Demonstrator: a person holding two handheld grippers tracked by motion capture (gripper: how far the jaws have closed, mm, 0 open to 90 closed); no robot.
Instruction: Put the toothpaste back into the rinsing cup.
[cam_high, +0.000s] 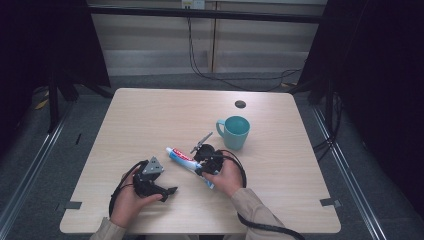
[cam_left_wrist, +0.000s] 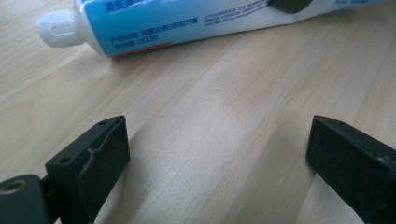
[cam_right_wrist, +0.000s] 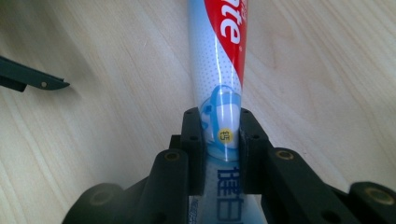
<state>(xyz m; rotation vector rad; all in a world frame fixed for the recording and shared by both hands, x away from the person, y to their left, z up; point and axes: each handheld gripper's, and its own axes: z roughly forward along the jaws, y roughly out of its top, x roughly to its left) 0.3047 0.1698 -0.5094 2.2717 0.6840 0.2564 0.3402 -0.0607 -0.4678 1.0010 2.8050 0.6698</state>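
We have the toothpaste tube (cam_right_wrist: 219, 70) clamped between the jaws of our right gripper (cam_right_wrist: 220, 133), near its flat tail end, though it lies on the desk (cam_high: 150, 120), not yet lifted. Our left gripper (cam_left_wrist: 217, 149) rests with its jaws wide and empty, the tube's cap (cam_left_wrist: 58, 29) just ahead of them. We judge the grasp done; lifting and placing remain.

place: recording lab | signs: lone table (cam_high: 150, 115), dark curtains (cam_high: 385, 75), trailing cables (cam_high: 200, 70)
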